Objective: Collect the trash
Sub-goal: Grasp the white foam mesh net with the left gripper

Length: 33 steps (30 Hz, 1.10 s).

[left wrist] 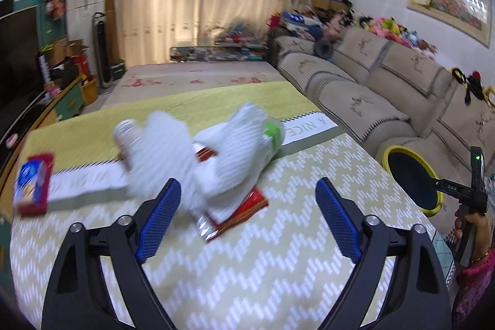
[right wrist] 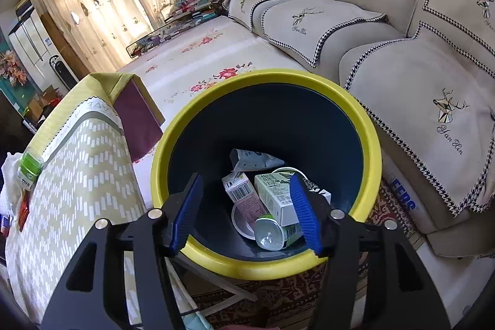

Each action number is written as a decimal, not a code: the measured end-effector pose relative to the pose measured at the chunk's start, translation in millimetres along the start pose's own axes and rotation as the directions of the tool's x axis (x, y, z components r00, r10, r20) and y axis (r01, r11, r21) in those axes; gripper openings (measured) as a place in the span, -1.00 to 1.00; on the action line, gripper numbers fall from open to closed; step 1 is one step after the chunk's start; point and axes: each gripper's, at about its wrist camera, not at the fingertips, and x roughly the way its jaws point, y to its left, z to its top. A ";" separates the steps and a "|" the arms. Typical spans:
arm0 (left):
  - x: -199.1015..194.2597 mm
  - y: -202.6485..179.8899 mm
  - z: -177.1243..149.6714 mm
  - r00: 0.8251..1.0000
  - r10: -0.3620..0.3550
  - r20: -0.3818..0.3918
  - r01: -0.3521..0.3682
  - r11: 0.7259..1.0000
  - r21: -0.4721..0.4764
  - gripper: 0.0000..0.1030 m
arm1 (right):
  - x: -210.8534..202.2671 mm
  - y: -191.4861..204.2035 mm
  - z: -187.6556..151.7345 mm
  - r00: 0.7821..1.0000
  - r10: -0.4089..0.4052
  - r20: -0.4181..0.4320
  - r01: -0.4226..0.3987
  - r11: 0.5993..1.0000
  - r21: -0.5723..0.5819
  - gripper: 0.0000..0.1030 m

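right tongs, wide and empty, hang over the yellow-rimmed bin holding cartons and a bottle; left tongs, wide and empty, face the white tissue heap, plastic bottle and red wrapper on the desk; judged step: next pickup, closing on the tissue.

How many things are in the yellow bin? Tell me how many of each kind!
Cartons: 3 (pink carton, green carton, grey carton)
Clear bottle: 1
White round lid: 1
Patterned scrap, partly hidden: 1
Total: 6
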 end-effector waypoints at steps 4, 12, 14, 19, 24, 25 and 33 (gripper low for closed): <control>30.8 -2.2 16.6 0.998 -0.014 -0.055 0.016 1.000 0.026 0.44 | -0.3 -7.6 -1.3 1.000 0.007 -0.002 -0.007 1.000 0.013 0.08; 76.8 2.4 27.3 0.992 0.015 -0.127 -0.007 0.998 0.066 0.23 | 6.9 -20.8 -4.3 1.000 0.012 -0.022 -0.011 0.999 0.046 0.09; 83.8 1.4 27.0 0.990 0.027 -0.140 -0.016 0.997 0.080 0.20 | 8.4 -22.1 -4.5 1.000 0.016 -0.026 -0.014 0.999 0.051 0.09; 97.9 1.8 23.7 0.985 0.029 -0.171 -0.016 0.997 0.075 -0.18 | 10.5 -21.4 -6.1 0.999 0.025 -0.034 -0.023 0.998 0.050 0.09; 95.4 1.0 23.8 0.985 0.035 -0.169 -0.024 0.998 0.066 -0.53 | 7.5 -18.2 -6.5 0.999 0.039 -0.030 -0.037 0.998 0.048 0.09; 91.7 0.6 24.1 0.986 0.036 -0.164 -0.025 0.998 0.066 -0.61 | 5.9 -17.7 -6.2 0.999 0.043 -0.028 -0.041 0.998 0.047 0.09; 31.3 -7.1 44.1 0.997 0.044 -0.069 -0.039 0.997 0.069 -0.72 | -8.0 -15.3 -6.2 0.997 0.072 -0.003 -0.072 0.996 0.047 0.09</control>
